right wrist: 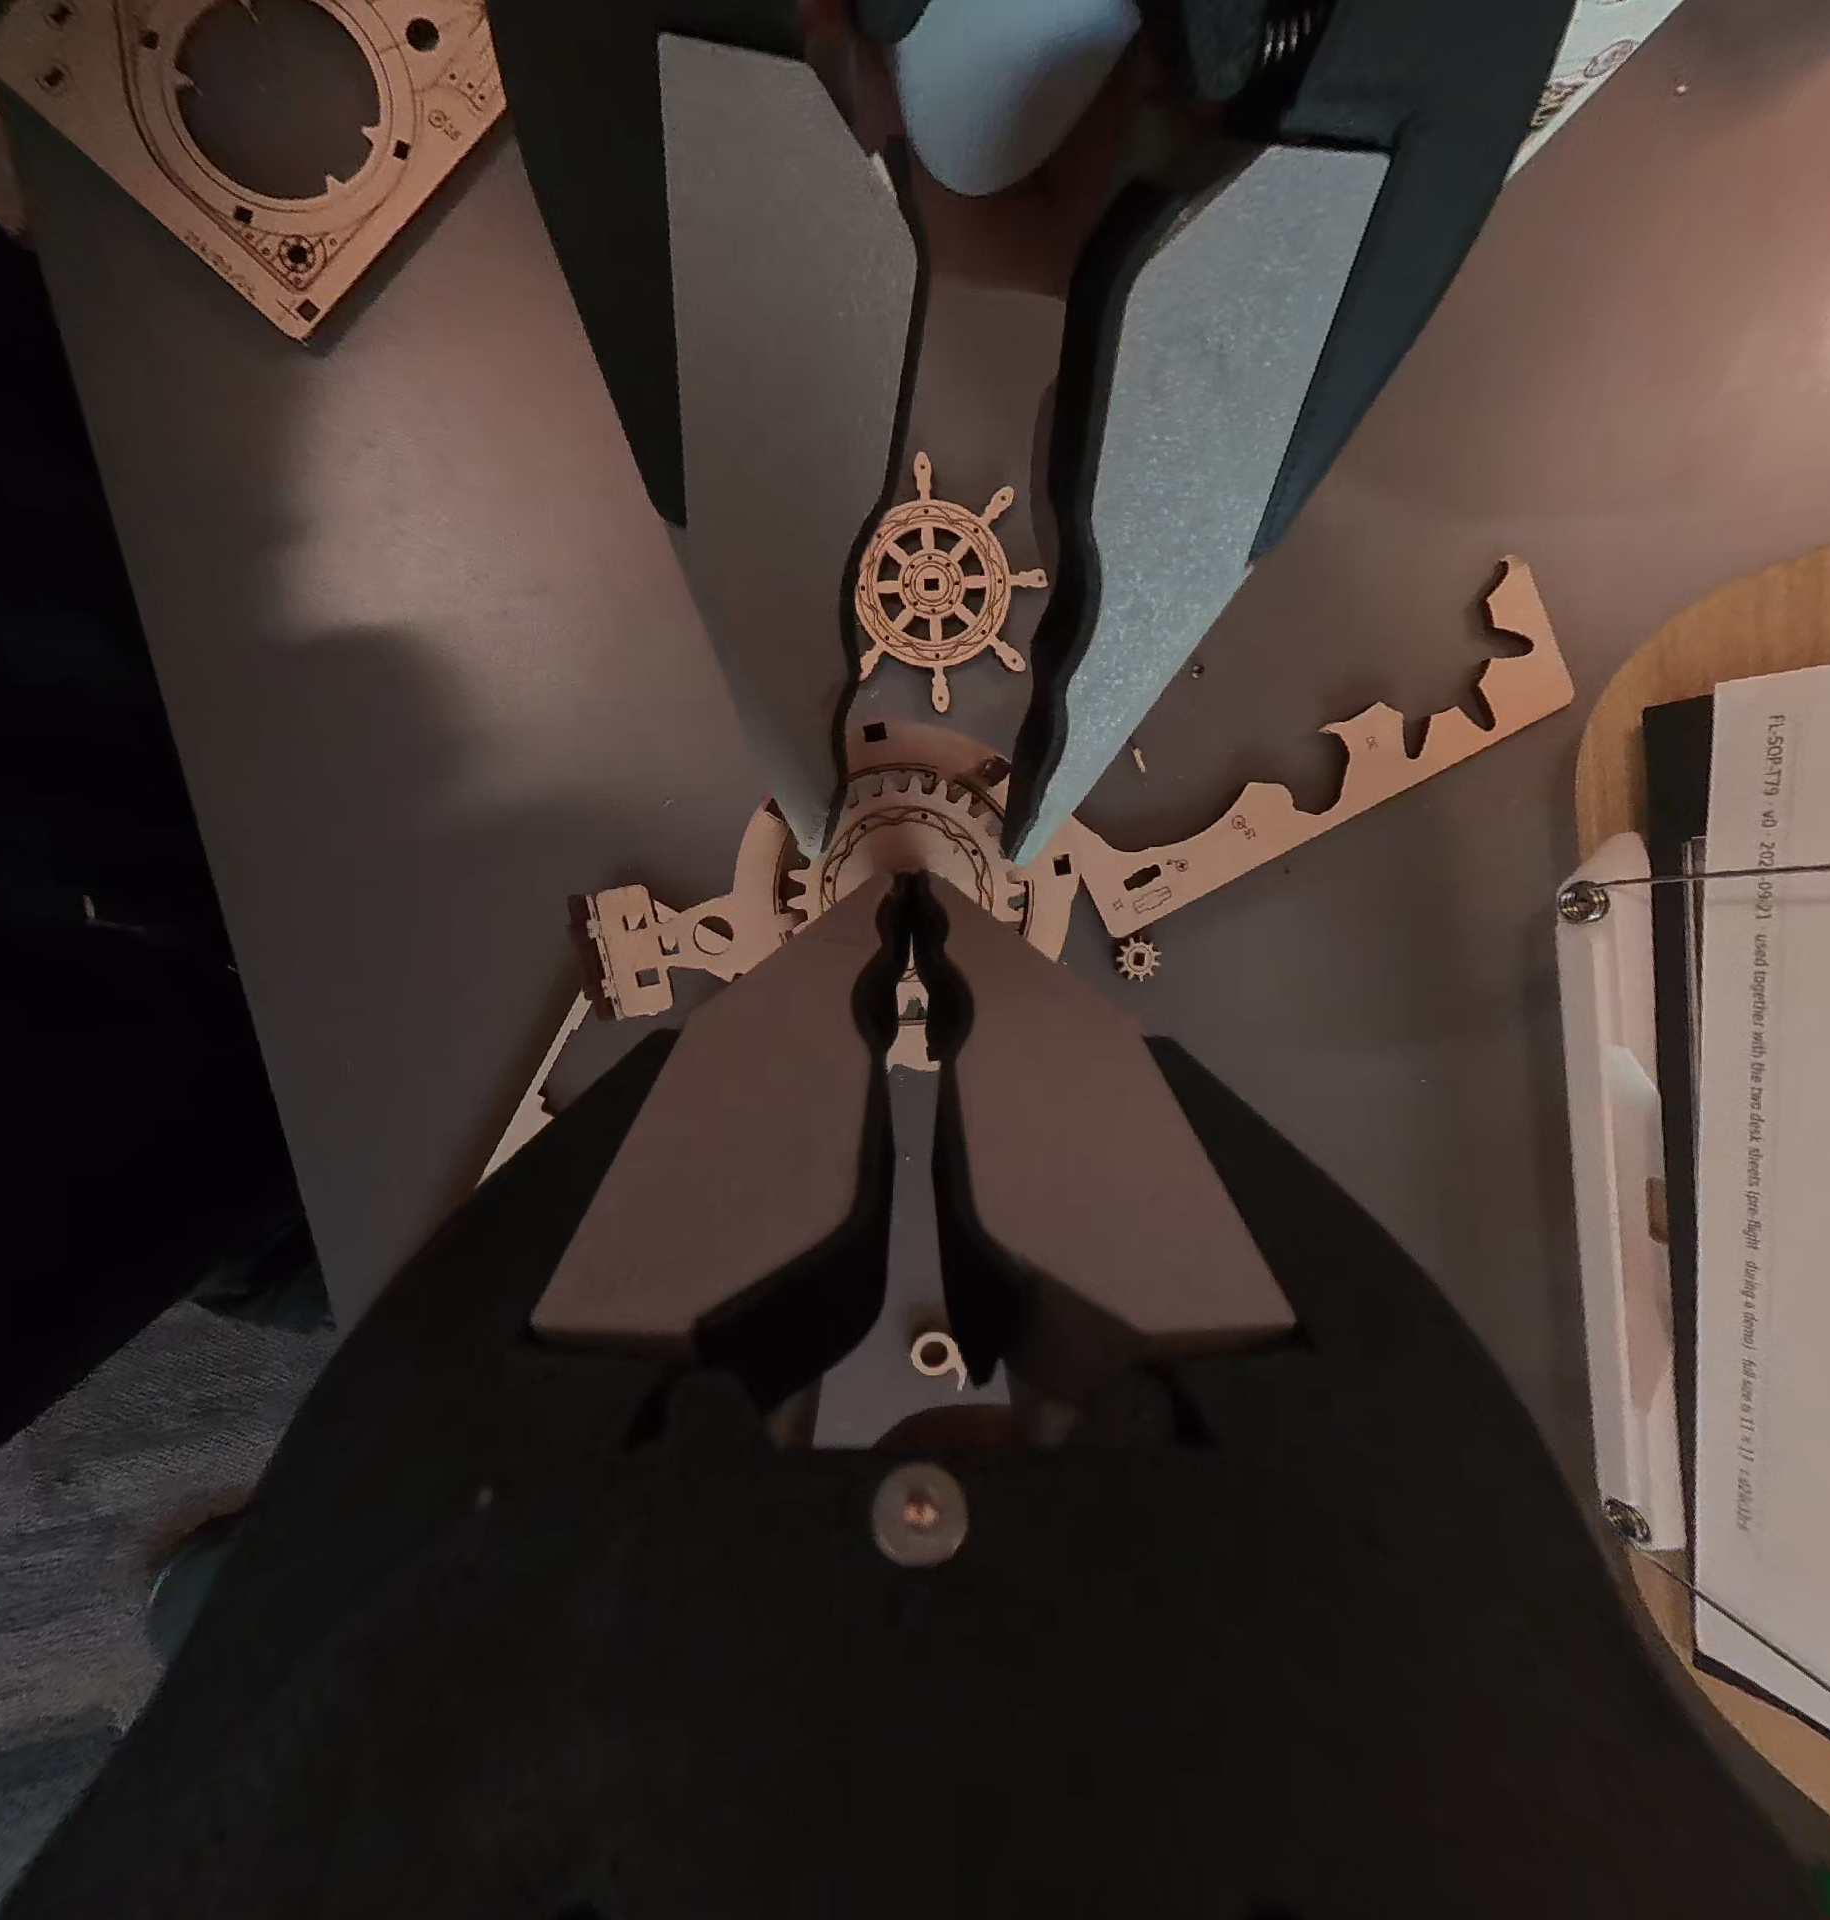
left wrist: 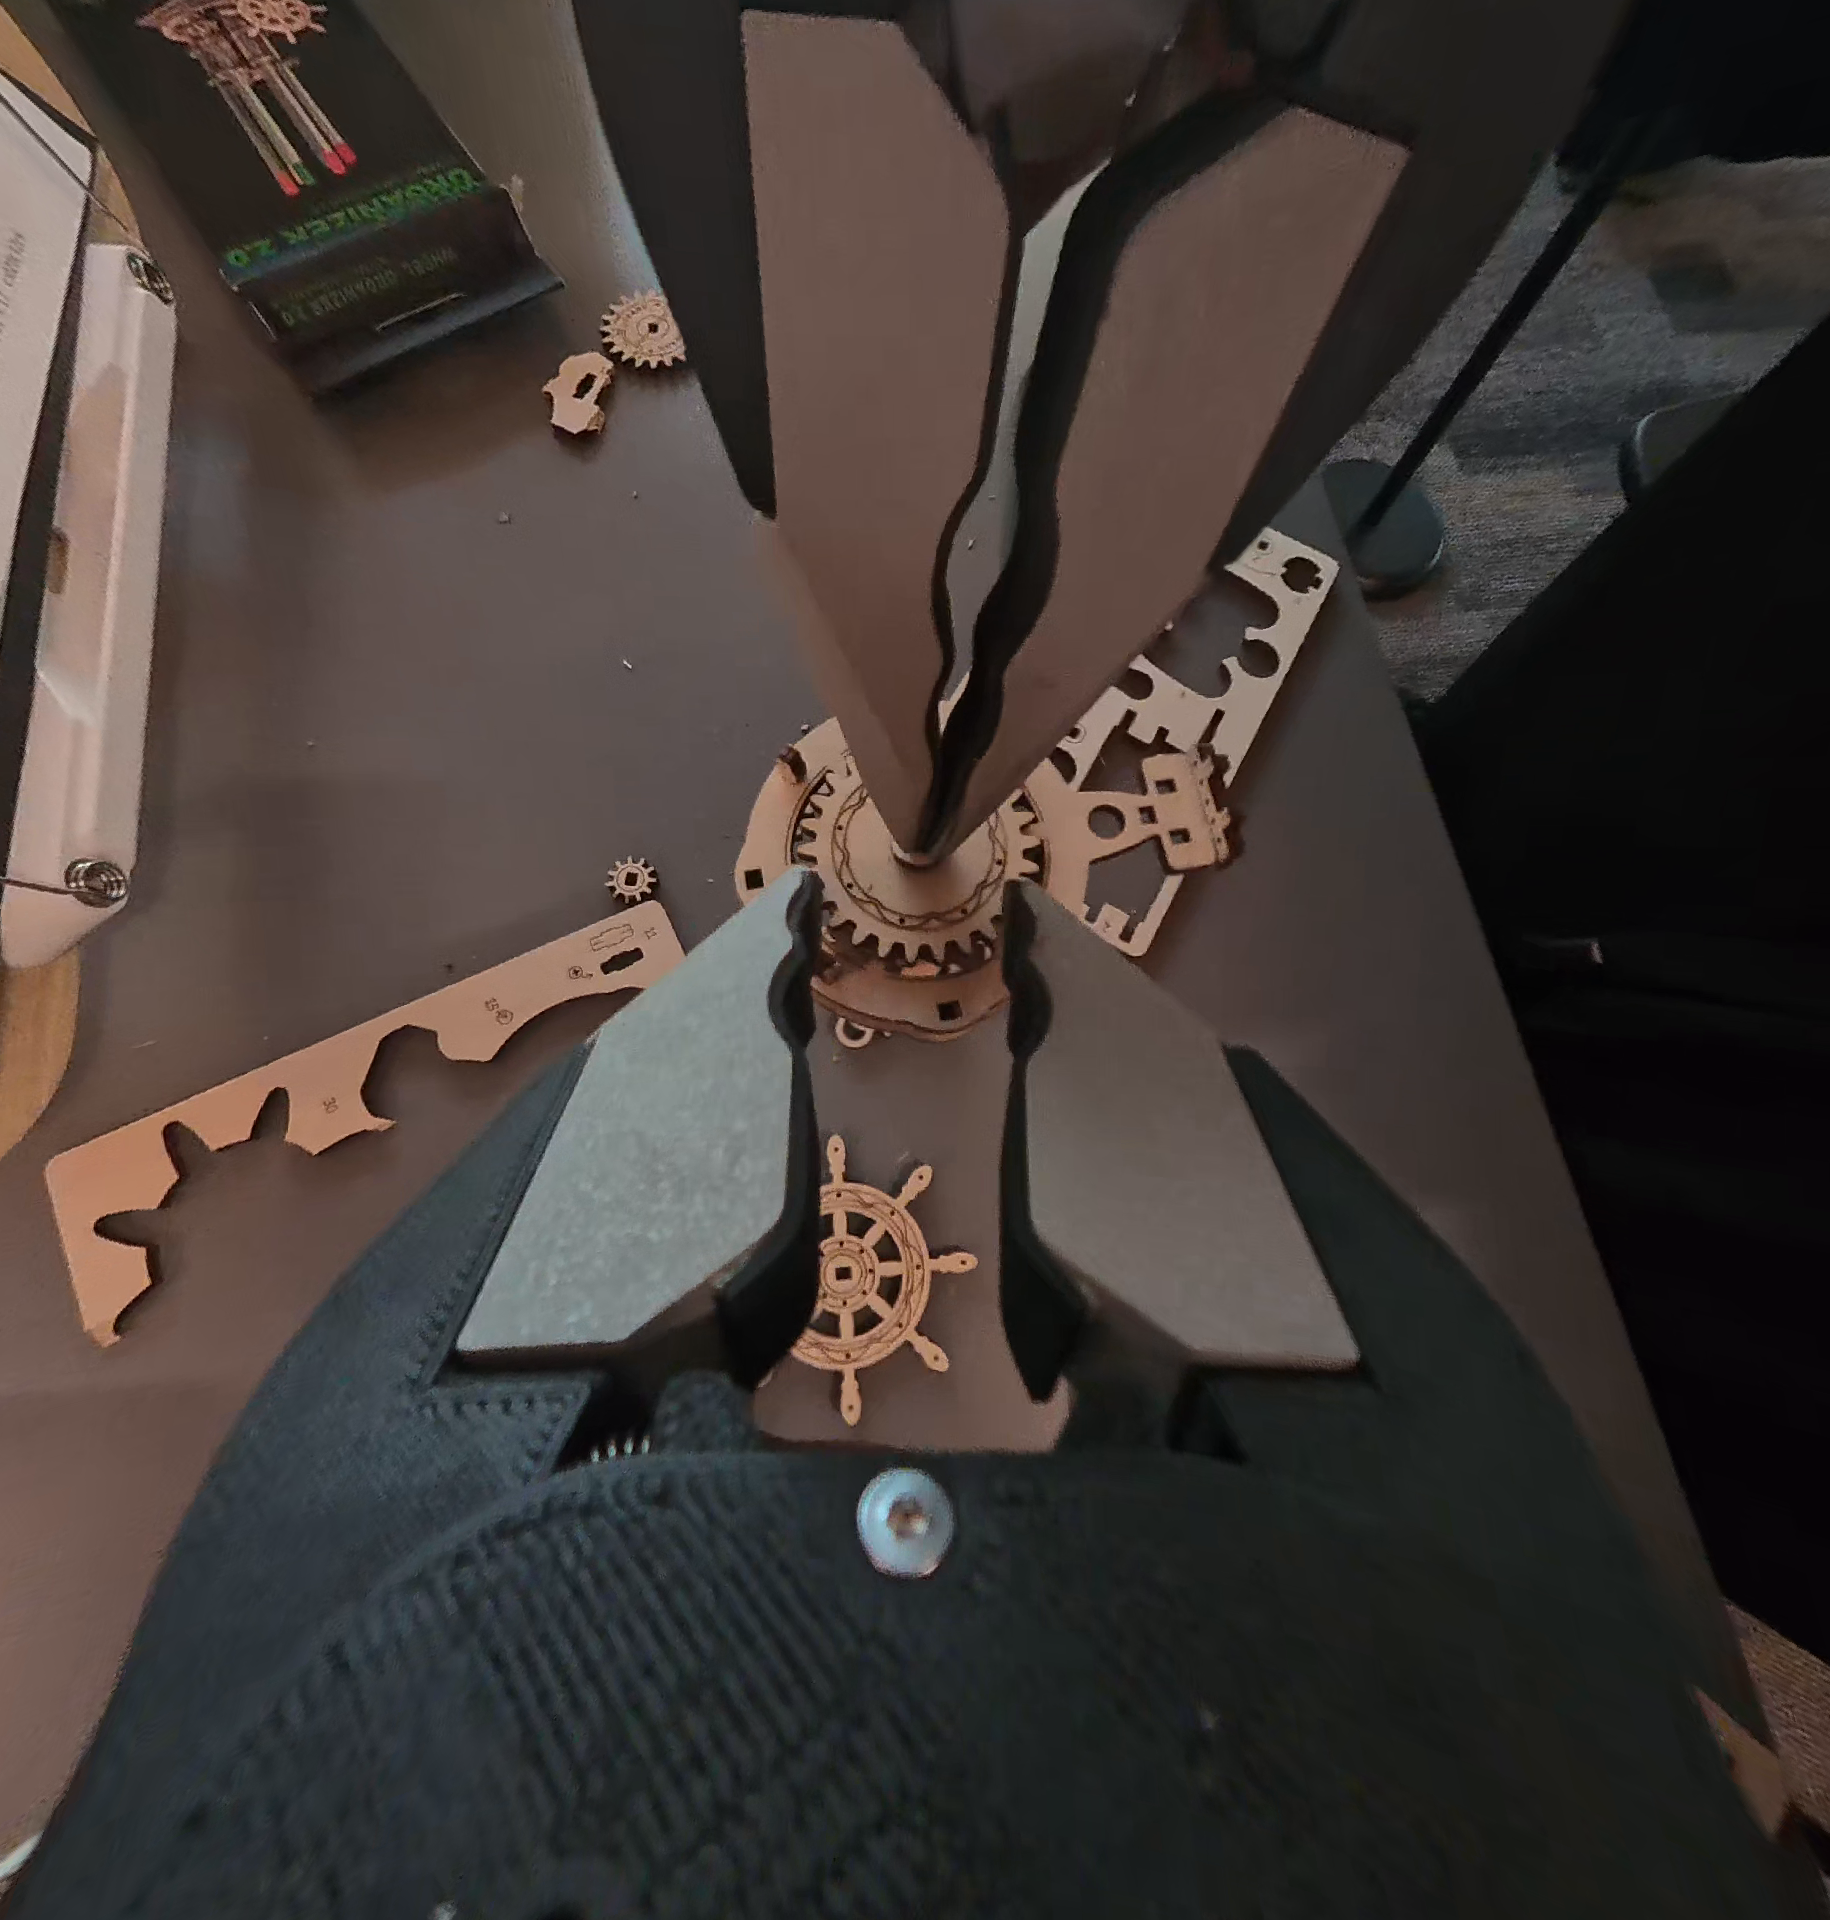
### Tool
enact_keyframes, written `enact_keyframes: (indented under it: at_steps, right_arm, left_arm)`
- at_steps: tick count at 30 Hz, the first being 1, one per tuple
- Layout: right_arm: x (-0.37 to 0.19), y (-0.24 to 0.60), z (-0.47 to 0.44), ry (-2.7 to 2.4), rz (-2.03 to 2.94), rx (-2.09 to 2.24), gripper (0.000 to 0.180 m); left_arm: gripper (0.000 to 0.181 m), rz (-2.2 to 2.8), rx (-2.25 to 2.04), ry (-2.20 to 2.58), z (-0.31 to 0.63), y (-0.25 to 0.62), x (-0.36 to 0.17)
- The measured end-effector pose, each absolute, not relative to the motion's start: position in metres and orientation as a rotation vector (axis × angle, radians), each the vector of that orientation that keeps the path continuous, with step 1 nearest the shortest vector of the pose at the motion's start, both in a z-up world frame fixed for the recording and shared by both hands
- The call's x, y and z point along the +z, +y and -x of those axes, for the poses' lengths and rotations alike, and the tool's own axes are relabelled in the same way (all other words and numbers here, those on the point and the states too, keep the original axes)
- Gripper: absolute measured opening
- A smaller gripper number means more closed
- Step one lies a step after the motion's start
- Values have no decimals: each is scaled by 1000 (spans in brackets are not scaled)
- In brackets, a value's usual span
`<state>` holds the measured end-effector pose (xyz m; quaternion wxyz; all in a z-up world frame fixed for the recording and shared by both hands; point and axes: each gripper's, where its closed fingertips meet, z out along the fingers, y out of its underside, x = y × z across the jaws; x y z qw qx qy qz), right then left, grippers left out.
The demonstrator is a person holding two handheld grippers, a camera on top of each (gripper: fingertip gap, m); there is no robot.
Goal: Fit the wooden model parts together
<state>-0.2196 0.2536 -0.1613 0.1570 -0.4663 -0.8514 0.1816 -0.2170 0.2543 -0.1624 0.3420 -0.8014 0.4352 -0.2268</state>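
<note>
A round wooden gear assembly [left wrist: 880, 940] lies on the dark table [left wrist: 423, 675]; it also shows in the right wrist view [right wrist: 952, 821]. My right gripper [right wrist: 906, 883] is shut on a small pale peg [left wrist: 916, 856] at the hub centre; it comes from above in the left wrist view [left wrist: 926, 836]. My left gripper [left wrist: 909, 909] is open and empty, its tips either side of the assembly's near rim; it shows from above in the right wrist view [right wrist: 921, 836]. A wooden ship's wheel [left wrist: 869, 1273] lies flat between the left fingers [right wrist: 937, 582].
A small gear [left wrist: 630, 878] and a cut-out scrap strip [left wrist: 371, 1101] lie left of the assembly. A punched sheet [left wrist: 1181, 748] lies under its far side. A dark box [left wrist: 298, 177], a gear [left wrist: 641, 327] and a white paper stand [left wrist: 69, 623] sit far left. The table edge runs close on the right. My left and right fingertips are right by each other. My left gripper's tips are some 11 cm from the wooden ship's wheel [left wrist: 869, 1273]. My right wrist view [right wrist: 907, 579] looks at it from another angle.
</note>
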Motion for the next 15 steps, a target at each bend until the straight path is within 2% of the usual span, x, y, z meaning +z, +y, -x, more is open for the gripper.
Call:
enact_keyframes:
  at_steps: [5, 11, 15]
  right_arm:
    - [-160, 254, 223, -2429, 1331, 537, 0]
    - [-118, 260, 232, -2369, 1300, 578, 0]
    - [-157, 253, 226, -2490, 1346, 483, 1]
  left_arm:
    - [33, 2085, -582, 1142, 218, 253, -163]
    - [32, 2088, -570, 1150, 218, 253, -163]
    - [33, 2086, -570, 1150, 217, 253, -163]
